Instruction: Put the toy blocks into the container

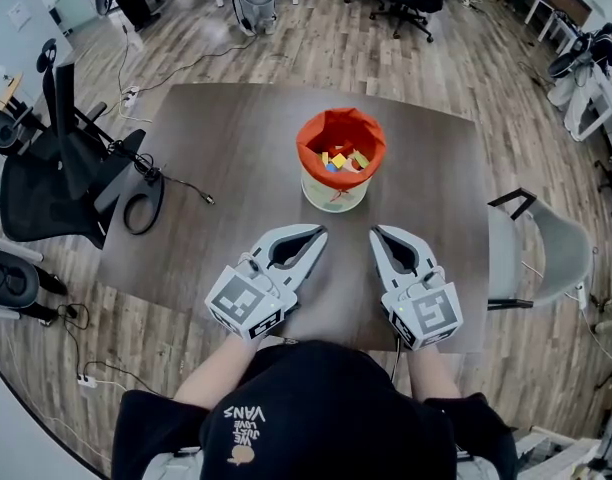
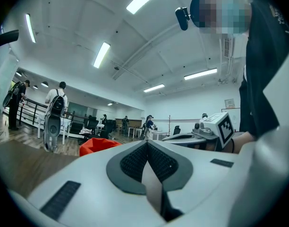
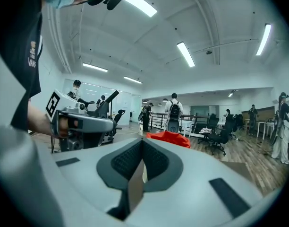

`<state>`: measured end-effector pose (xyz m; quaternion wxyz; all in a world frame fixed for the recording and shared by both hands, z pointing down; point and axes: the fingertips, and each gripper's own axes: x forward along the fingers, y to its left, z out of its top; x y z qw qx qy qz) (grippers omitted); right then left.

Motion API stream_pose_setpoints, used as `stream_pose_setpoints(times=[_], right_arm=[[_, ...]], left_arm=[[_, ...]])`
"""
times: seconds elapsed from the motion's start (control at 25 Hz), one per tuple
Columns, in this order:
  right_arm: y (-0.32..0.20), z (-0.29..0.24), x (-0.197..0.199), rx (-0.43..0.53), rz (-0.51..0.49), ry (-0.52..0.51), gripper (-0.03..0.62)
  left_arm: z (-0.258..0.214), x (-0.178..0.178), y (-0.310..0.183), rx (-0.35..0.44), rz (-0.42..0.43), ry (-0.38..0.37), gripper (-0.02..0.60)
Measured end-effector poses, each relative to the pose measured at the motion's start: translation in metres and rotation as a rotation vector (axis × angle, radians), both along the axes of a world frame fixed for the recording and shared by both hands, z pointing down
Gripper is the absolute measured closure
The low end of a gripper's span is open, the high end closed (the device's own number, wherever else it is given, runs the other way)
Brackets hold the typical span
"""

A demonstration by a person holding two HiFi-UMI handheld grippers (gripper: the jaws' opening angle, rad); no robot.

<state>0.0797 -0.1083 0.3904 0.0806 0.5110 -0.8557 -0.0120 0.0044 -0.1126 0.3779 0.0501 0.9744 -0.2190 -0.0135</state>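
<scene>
While two grippers are held side by side over the near part of the dark table (image 1: 226, 138), one container (image 1: 340, 183) is seen standing upright beyond them, near the table's middle. It is a pale tub with an orange lining, and several small toy blocks (image 1: 338, 160) in yellow, blue, red and green are gathered inside it; an exact count cannot be made. The left gripper (image 1: 319, 231) is shown with its jaws pressed together on nothing, and the right gripper (image 1: 376, 232) is likewise closed and empty. Only bare tabletop is seen between the jaw tips and the container. One black cable (image 1: 181, 183) is laid across the table's left part. One black office chair (image 1: 56, 183) is placed at the left edge, and one grey chair (image 1: 551, 248) at the right. Several people (image 3: 174, 110) are visible far back in the room.
</scene>
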Motion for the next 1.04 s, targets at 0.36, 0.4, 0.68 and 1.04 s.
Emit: stream_pose_setpoints(times=[0.36, 0.4, 0.68, 1.04], right_arm=[[-0.0017, -0.0006, -0.0031, 0.006, 0.003, 0.009, 0.577], [-0.0019, -0.0007, -0.0035, 0.006, 0.004, 0.012, 0.577], [-0.0039, -0.0009, -0.0042, 0.008, 0.003, 0.012, 0.577], [-0.0045, -0.0043, -0.0035, 0.012, 0.002, 0.013, 0.577]], left_arm=[[0.0015, -0.0026, -0.0028, -0.004, 0.001, -0.002, 0.571], [0.0021, -0.0028, -0.0031, -0.005, 0.001, -0.003, 0.571], [0.0054, -0.0022, -0.0053, -0.011, 0.003, -0.001, 0.571], [0.004, -0.0001, -0.0063, -0.014, 0.005, 0.001, 0.571]])
